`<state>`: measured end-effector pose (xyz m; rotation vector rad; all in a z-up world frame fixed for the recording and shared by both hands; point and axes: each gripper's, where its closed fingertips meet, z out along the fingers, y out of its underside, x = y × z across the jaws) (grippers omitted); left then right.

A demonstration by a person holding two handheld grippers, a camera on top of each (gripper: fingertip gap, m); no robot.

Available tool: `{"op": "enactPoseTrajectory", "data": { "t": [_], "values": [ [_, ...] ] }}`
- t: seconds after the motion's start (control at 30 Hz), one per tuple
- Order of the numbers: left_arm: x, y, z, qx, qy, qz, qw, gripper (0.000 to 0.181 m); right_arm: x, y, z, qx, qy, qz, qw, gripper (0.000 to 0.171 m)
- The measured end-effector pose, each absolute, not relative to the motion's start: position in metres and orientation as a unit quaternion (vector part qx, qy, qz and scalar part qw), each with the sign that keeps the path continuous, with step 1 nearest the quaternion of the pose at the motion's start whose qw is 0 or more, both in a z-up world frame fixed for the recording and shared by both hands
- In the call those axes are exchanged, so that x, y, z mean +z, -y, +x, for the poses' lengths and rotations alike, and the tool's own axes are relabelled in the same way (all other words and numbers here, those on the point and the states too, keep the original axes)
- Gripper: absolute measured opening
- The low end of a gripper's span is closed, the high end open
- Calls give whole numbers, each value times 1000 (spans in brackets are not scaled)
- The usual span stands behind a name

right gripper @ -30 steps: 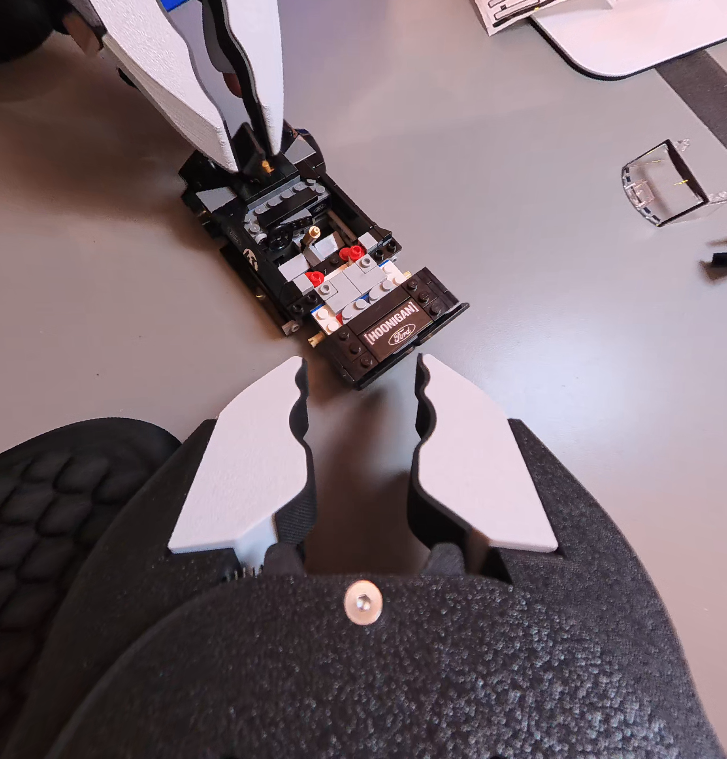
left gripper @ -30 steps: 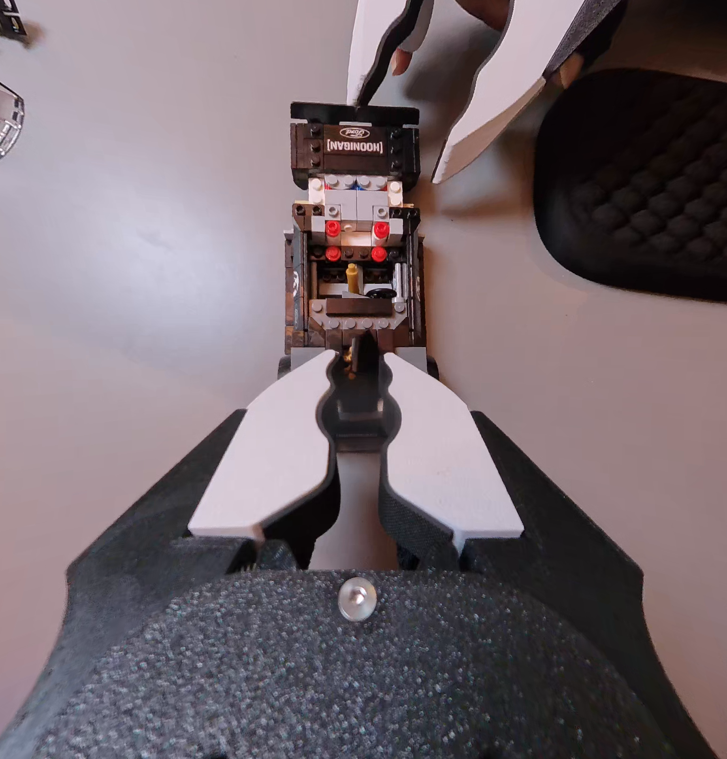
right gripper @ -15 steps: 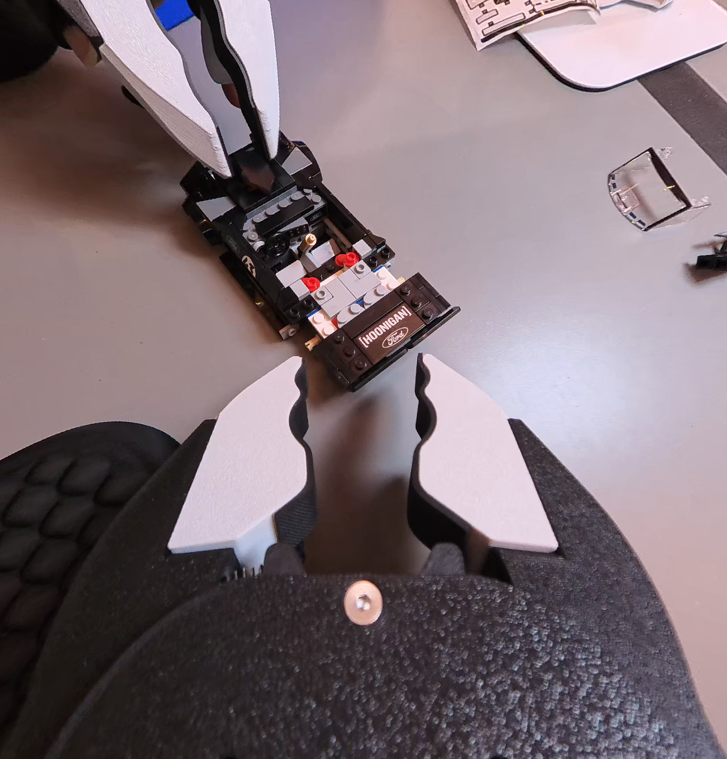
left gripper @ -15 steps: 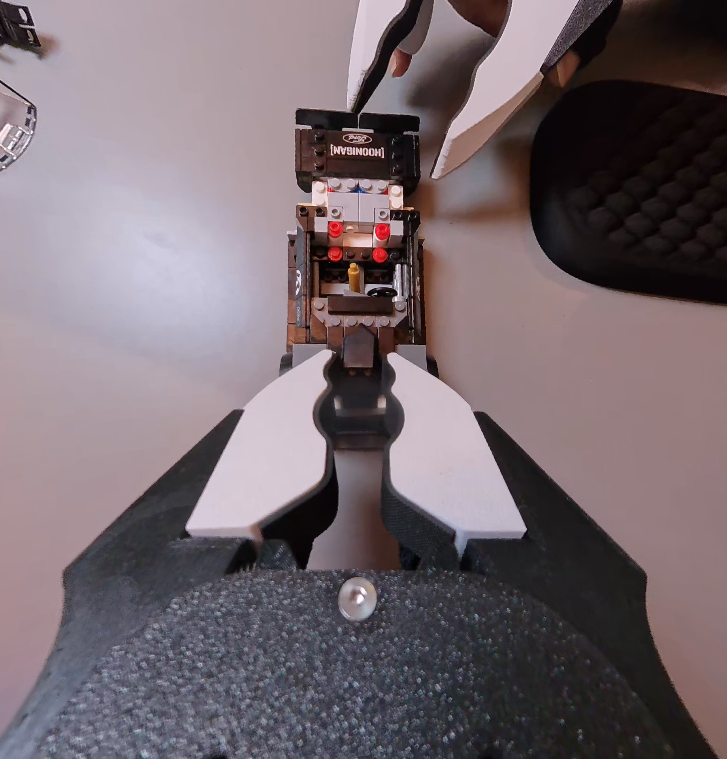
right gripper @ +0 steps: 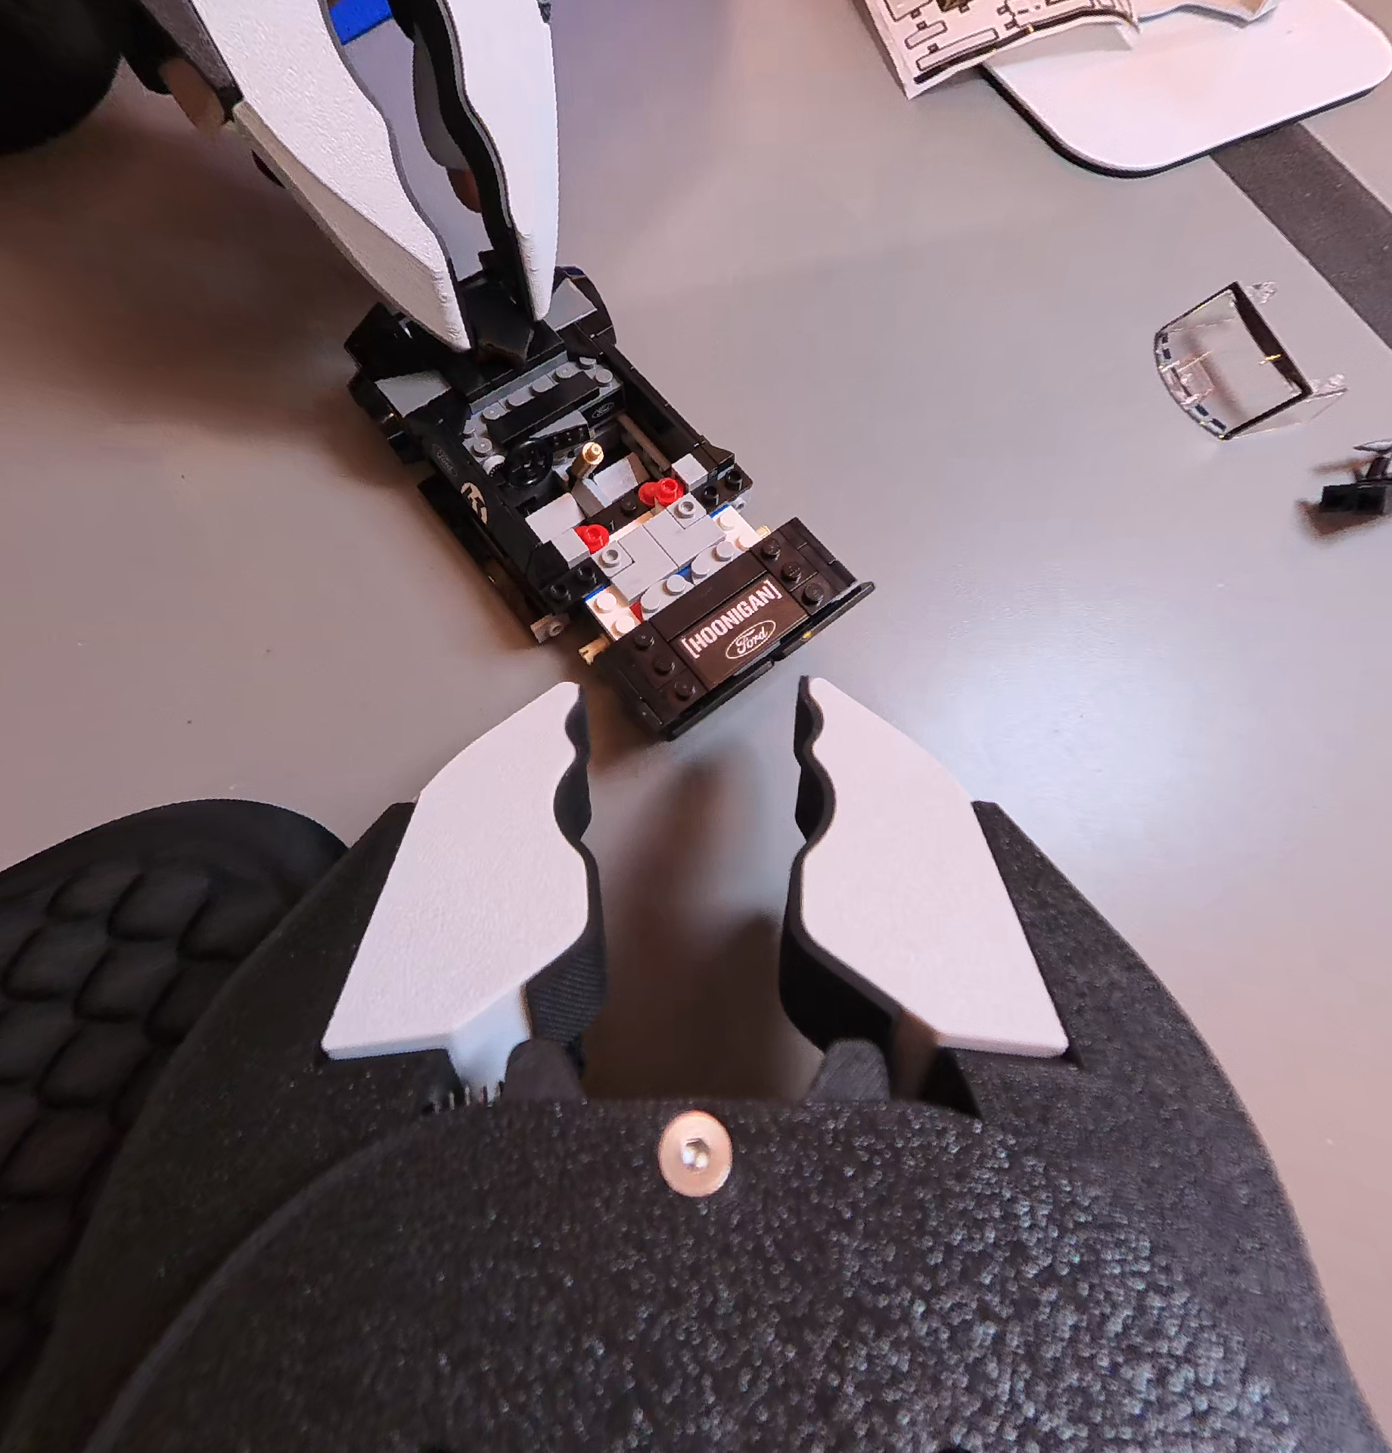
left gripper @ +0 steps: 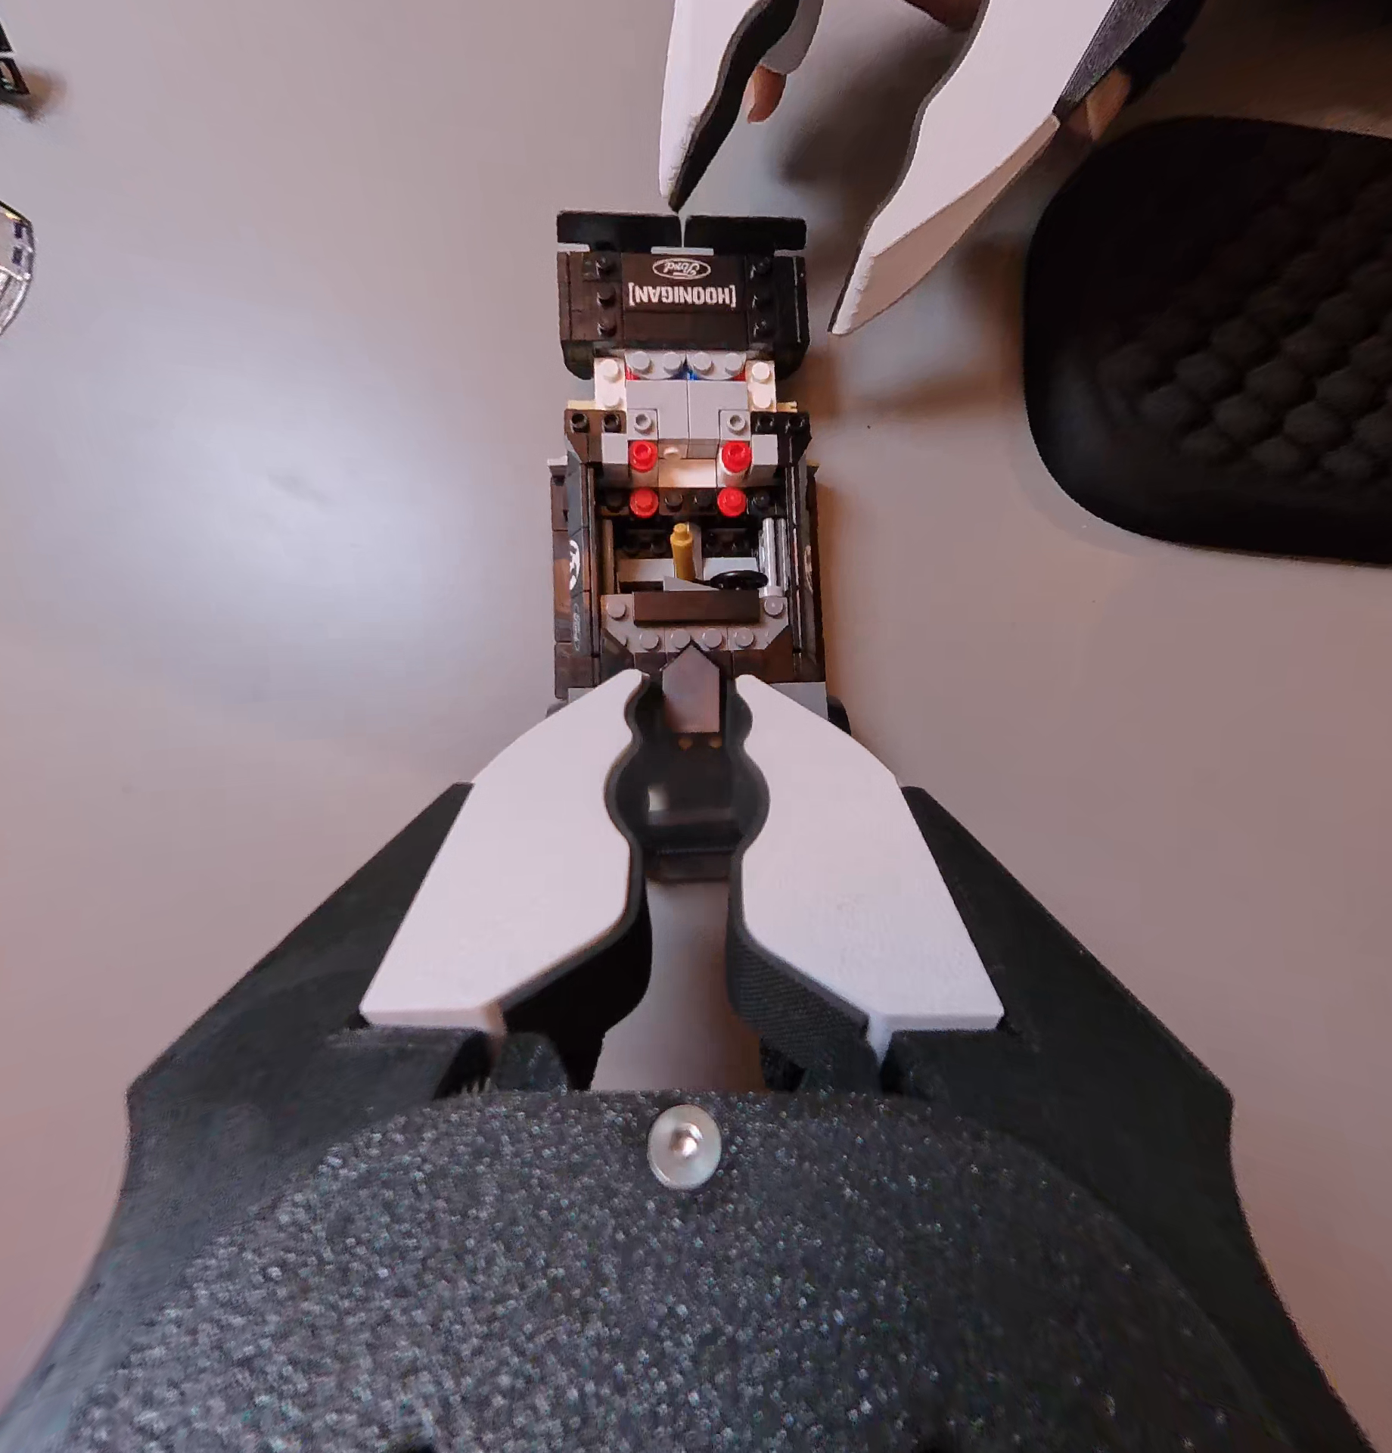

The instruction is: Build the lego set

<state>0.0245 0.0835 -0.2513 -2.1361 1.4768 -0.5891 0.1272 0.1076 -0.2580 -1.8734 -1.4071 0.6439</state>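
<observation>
The left gripper (left gripper: 685,692) points straight ahead and low, its white fingers (left gripper: 551,825) drawn close together with only a narrow gap, clamped on what seems to be a small dark piece (left gripper: 689,692), though the contact itself is partly hidden. The right gripper (right gripper: 689,692) faces it from the opposite side, its fingers (right gripper: 488,865) spread wide with nothing between them

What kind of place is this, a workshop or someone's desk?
Most likely an office-style desk used as a building bench. A plain grey tabletop carries a half-built lego car, a printed instruction sheet and loose parts such as a clear windscreen piece. A black padded rest lies beside them.
</observation>
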Motion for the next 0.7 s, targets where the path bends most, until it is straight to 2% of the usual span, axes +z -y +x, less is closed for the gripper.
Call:
{"op": "enactPoseTrajectory", "data": {
  "t": [0.7],
  "values": [
    [-252,-79,19,-233,-528,-771,269,16,-260,-108,128,244,544,-723,349,50]
  ]
}}
